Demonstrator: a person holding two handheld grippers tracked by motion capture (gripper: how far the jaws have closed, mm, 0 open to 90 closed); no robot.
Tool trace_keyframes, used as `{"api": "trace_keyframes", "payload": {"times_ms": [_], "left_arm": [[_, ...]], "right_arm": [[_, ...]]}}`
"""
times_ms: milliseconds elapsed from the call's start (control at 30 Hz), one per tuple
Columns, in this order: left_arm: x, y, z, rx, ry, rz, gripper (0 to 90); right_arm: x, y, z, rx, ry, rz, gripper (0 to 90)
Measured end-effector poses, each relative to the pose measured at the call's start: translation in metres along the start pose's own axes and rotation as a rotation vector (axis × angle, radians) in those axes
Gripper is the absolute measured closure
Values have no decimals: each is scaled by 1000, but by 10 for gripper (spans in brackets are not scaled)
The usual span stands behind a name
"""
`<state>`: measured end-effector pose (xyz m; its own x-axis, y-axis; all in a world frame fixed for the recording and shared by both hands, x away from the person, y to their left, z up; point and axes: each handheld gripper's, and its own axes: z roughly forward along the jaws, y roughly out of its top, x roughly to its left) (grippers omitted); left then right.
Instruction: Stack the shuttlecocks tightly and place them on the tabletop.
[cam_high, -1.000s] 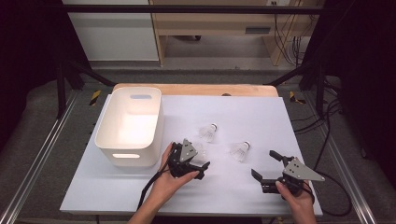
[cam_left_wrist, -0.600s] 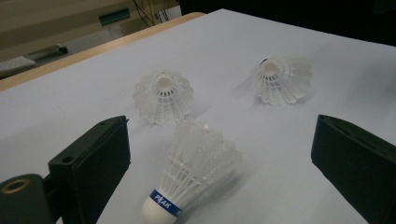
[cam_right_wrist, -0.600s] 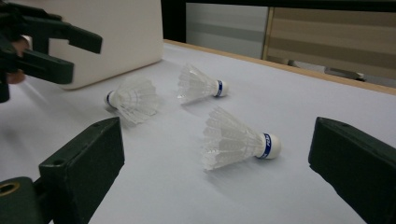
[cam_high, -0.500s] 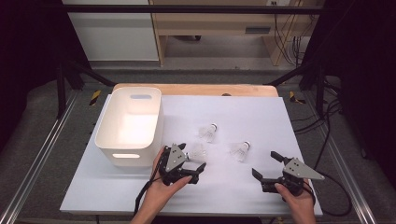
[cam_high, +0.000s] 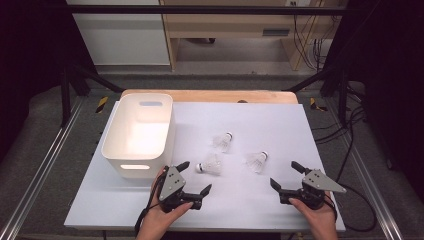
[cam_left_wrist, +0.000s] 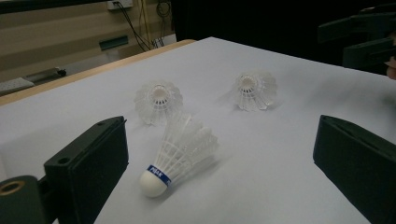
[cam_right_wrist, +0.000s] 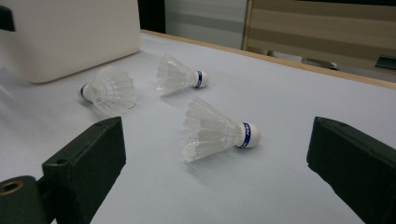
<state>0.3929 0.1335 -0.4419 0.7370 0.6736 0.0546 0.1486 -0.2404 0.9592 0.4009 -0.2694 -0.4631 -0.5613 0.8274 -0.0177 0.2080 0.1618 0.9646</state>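
Three white shuttlecocks lie on the white table top (cam_high: 250, 125). The left one (cam_high: 210, 165) (cam_left_wrist: 180, 151) (cam_right_wrist: 109, 91) lies just ahead of my left gripper (cam_high: 194, 177) (cam_left_wrist: 223, 128), which is open and holds nothing. The right one (cam_high: 256, 161) (cam_right_wrist: 215, 128) (cam_left_wrist: 254, 89) lies in front of my open right gripper (cam_high: 286, 175) (cam_right_wrist: 218, 123), cork end with its blue band to the right in that gripper's view. The middle shuttlecock (cam_high: 222, 141) (cam_left_wrist: 158, 100) (cam_right_wrist: 180, 74) lies farther back. Neither gripper touches a shuttlecock.
A white plastic bin (cam_high: 137, 132) (cam_right_wrist: 70, 32) with handle slots stands at the table's left, close to my left hand. The right gripper (cam_left_wrist: 364, 32) shows at the top right of the left gripper view. Metal frame rails run along both table sides.
My left gripper has drawn back toward the near edge and a little left, away from the left shuttlecock. The right gripper has stayed nearly still. The shuttlecocks have not moved.
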Motion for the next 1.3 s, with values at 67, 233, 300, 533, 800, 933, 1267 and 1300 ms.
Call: {"api": "trace_keyframes", "payload": {"times_ms": [67,233,300,533,800,933,1267,1300], "left_arm": [[0,-4,-11,-10,3,-1,34],[6,-18,-45,-29,64,15,34],[12,-21,-57,-41,93,4,38],[31,-34,-77,-93,145,-49,37],[45,-37,-94,-155,193,-51,40],[52,-41,-101,-184,218,-74,41],[59,-49,-109,-193,257,-91,43],[59,-50,-110,-187,256,-83,43]], "right_arm": [[0,0,0,5,-6,11,62],[4,4,0,18,-5,-12,79],[6,5,2,31,-3,-5,81],[10,6,6,56,1,-33,90],[10,8,7,68,-50,-15,119],[13,7,9,86,-55,-21,119],[22,8,17,115,-27,-28,120],[23,8,18,120,-29,-31,127]]}}
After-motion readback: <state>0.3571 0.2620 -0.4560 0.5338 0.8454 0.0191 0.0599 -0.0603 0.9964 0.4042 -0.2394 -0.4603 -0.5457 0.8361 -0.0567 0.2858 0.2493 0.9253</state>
